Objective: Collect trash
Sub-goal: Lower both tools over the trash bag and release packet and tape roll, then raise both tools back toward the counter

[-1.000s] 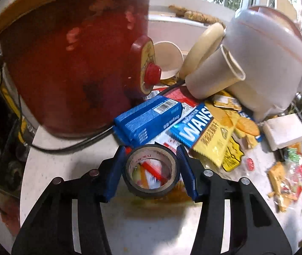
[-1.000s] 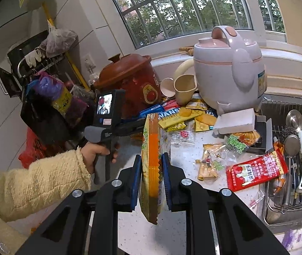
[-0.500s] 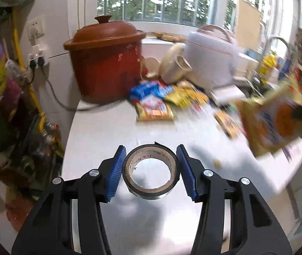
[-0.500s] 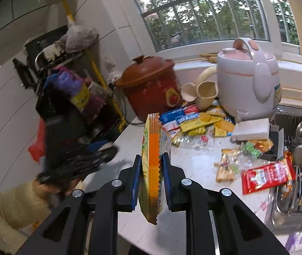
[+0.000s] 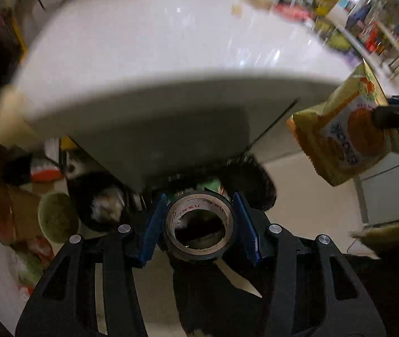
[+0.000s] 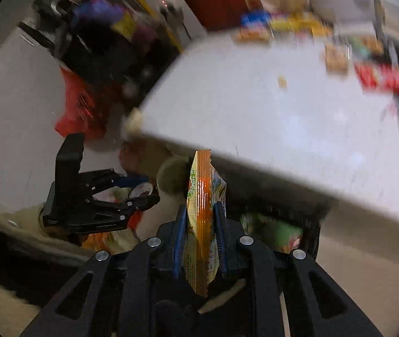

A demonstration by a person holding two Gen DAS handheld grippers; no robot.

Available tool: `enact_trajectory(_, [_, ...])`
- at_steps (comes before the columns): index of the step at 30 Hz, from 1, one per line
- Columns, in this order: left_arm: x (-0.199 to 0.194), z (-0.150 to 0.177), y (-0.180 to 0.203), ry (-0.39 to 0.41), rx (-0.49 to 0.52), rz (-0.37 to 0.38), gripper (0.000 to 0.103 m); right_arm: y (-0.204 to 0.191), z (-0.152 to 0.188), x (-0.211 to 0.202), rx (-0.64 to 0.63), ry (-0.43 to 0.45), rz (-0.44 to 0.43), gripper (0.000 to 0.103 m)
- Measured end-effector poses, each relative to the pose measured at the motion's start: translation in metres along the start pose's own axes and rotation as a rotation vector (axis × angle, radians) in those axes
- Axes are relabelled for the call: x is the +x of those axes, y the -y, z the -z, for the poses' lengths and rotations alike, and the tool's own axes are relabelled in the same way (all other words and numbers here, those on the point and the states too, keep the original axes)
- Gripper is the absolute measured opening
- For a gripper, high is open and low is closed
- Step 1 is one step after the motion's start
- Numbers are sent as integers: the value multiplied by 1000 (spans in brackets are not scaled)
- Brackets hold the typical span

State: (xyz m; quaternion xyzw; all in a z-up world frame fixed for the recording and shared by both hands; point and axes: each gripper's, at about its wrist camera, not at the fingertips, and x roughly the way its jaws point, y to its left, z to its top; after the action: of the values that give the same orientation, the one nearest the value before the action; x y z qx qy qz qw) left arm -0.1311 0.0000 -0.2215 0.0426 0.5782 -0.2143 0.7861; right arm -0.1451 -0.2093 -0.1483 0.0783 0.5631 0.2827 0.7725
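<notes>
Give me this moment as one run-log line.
left gripper: shut on tape roll | right gripper: shut on snack packet | both below countertop edge, over black bin | release: not yet

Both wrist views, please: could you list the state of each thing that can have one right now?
Left tool: shut on the black roll of tape.
Black roll of tape: held between the blue pads, its hole facing the camera.
Right tool: shut on the yellow-orange snack packet.
Yellow-orange snack packet: held on edge, off the white countertop.
Dark trash bin: open, below the counter's edge.
</notes>
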Motion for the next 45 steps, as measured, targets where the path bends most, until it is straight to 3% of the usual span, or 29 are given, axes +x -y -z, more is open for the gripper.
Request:
enact_trajectory(4, [68, 4, -7, -59, -57, 41, 49, 29, 22, 63, 0, -43, 86, 19])
enact_trajectory(9, [130, 3, -13, -122, -80, 0, 49, 67, 42, 138, 18, -124, 193, 20])
enact_trajectory(11, [141, 3, -16, -132, -106, -27, 50, 75, 42, 150, 29, -131, 214, 25])
enact_trajectory(13, [139, 8, -15, -131, -109, -46, 68, 78, 42, 149, 45, -101, 256, 87])
enact_trajectory(14, [136, 8, -14, -125, -109, -58, 79, 78, 41, 144, 48, -81, 265, 91])
enact_trajectory(16, [129, 8, -16, -121, -109, -60, 82, 78, 38, 135, 57, -70, 263, 89])
enact_trajectory(19, [104, 3, -16, -110, -116, -83, 82, 65, 31, 100, 54, -34, 238, 89])
enact_trajectory(21, [66, -4, -16, -64, -117, -98, 85, 50, 25, 70, 28, 5, 224, 90])
enact_trajectory(23, [24, -13, -14, -6, -118, -139, 86, 29, 14, 25, 1, 90, 225, 99])
enact_trajectory(28, [-94, -68, -17, 241, -203, -268, 91, -11, -33, -63, -45, 330, 248, 98])
enact_trajectory(31, [-142, -107, -18, 396, -257, -301, 91, -36, -69, -102, -76, 523, 307, 98])
enact_trajectory(34, [-174, -137, -15, 502, -266, -327, 91, -51, -96, -124, -80, 655, 337, 98])
enact_trajectory(39, [-207, -166, -4, 599, -254, -369, 91, -59, -124, -141, -65, 745, 398, 98])
enact_trajectory(41, [-213, -170, -1, 616, -260, -390, 91, -58, -129, -139, -55, 752, 406, 98])
enact_trajectory(45, [-212, -173, -1, 597, -274, -347, 91, -55, -131, -139, -46, 748, 422, 98])
